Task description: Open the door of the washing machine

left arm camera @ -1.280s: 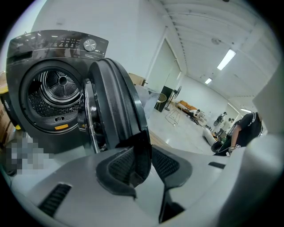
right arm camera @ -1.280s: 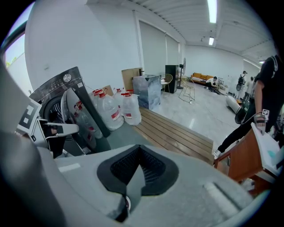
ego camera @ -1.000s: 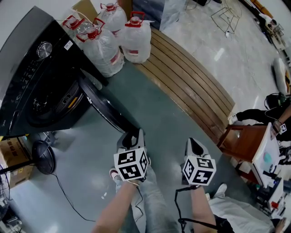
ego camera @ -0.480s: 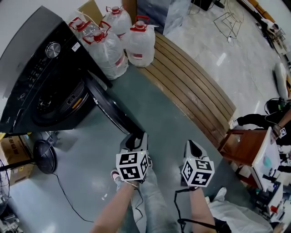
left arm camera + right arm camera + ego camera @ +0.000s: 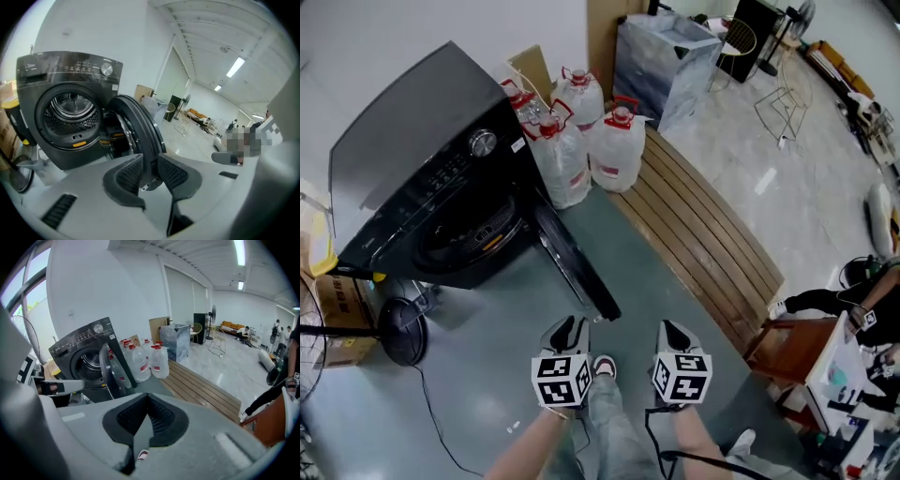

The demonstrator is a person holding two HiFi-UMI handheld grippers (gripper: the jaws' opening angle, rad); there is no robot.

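The black washing machine (image 5: 422, 187) stands at the left with its round door (image 5: 577, 262) swung out wide and the drum (image 5: 473, 239) exposed. My left gripper (image 5: 565, 333) hangs just short of the door's free edge, apart from it. Its jaws are closing with a gap still between them and nothing in it. In the left gripper view the door (image 5: 138, 126) shows beyond the left gripper (image 5: 151, 171). My right gripper (image 5: 675, 336) floats beside it, pads together on nothing. The right gripper (image 5: 147, 404) faces the machine (image 5: 82, 357) from farther off.
Several big water jugs (image 5: 591, 141) stand right of the machine. A slatted wooden platform (image 5: 703, 234) runs along the right. A floor fan (image 5: 398, 333), a cardboard box (image 5: 342, 319) and a cable (image 5: 441, 422) lie at the left. A seated person (image 5: 834, 300) and a wooden table (image 5: 792, 342) are at the right.
Both grippers have drawn back from the door and risen. The left one's tips were at the door's free edge and now stand apart from it. The door stays swung out.
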